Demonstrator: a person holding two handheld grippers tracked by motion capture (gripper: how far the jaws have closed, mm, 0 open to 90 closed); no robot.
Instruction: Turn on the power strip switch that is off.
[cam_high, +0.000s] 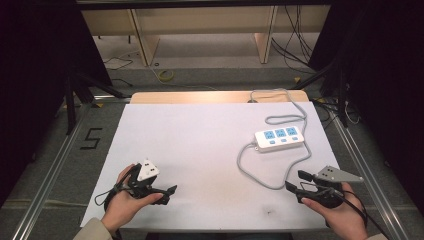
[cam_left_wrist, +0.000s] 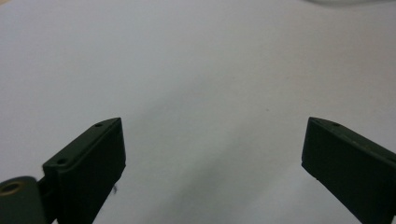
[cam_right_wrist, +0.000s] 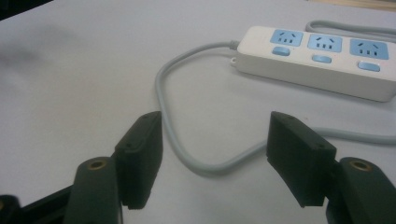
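A white power strip (cam_high: 279, 138) with three blue sockets and blue switches lies on the right half of the white mat (cam_high: 200, 145). Its grey cable (cam_high: 255, 175) loops toward the front and also runs off the far edge. My right gripper (cam_high: 297, 181) rests low at the front right, open, just short of that loop. In the right gripper view the open jaws (cam_right_wrist: 215, 130) frame the cable bend (cam_right_wrist: 187, 154), with the power strip (cam_right_wrist: 317, 65) beyond them. My left gripper (cam_high: 169, 194) is at the front left, open over bare mat, holding nothing (cam_left_wrist: 212, 135).
The mat covers a wooden table (cam_high: 215, 96) set between metal rails (cam_high: 55, 165). Beyond the far edge are the floor, loose cables (cam_high: 165, 75) and wooden furniture legs. Dark curtains close in both sides.
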